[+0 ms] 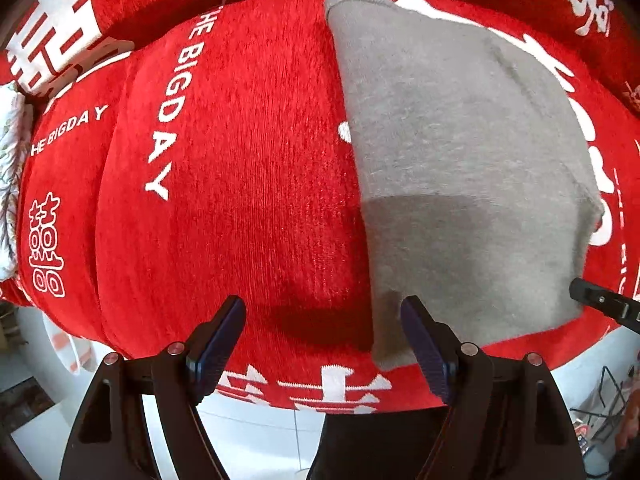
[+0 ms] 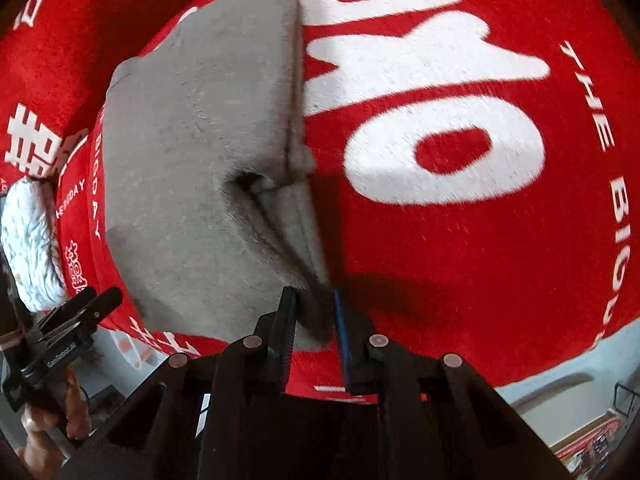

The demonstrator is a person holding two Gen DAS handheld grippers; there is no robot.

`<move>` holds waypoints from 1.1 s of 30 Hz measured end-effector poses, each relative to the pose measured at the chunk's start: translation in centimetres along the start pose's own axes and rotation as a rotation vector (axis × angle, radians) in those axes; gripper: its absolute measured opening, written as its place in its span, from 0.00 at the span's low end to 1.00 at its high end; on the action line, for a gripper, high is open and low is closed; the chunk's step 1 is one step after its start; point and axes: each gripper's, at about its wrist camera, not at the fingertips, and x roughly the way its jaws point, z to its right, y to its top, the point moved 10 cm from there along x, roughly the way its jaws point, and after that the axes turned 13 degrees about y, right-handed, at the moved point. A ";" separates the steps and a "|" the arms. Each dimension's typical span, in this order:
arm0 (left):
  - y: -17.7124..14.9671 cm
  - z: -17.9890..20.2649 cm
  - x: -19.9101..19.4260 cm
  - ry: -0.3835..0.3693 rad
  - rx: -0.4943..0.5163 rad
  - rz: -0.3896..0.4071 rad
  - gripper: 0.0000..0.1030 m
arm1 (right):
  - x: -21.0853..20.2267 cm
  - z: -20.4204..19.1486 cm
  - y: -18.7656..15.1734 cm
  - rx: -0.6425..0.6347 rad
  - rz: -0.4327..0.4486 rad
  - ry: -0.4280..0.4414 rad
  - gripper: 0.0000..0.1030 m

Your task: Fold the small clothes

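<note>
A: So, how far along does the folding look?

B: Well into it, I'd judge. The grey garment (image 1: pixel 460 168) lies on the red blanket (image 1: pixel 248 184) as a compact, roughly rectangular block with a straight left edge, so at least one fold seems done. What kind of garment it is, I cannot tell.

A: And what's left?

B: Probably another fold or a tidy-up. In the right wrist view the near right corner is lifted, and the layered edges splay apart there with a deep crease running into the cloth.

A: Who's holding that corner?

B: The right gripper (image 2: pixel 314 320). Its jaws stand narrow, pinching the garment's near corner between the pads.

A: And the left one?

B: The left gripper (image 1: pixel 322 332) has its jaws spread wide with nothing pressed between them; one finger hangs over the garment's near left corner, the other over bare blanket.

A: How does the cloth itself look?

B: Soft, fuzzy, matte grey, thick enough to stack into visible layers. It sits near the blanket's front edge, beside large white lettering.
</note>
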 end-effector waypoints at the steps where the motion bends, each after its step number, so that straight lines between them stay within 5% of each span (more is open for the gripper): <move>1: 0.0 0.1 -0.4 -0.003 0.001 0.004 0.79 | -0.2 0.0 -0.2 -0.008 -0.006 -0.009 0.20; 30: -1.9 0.9 -6.5 -0.083 0.030 -0.022 0.79 | -6.7 -5.5 -0.8 -0.075 0.007 -0.027 0.21; 33: -1.2 0.2 -8.1 -0.110 0.006 0.000 0.79 | -8.0 -7.2 -0.4 -0.126 0.027 -0.036 0.50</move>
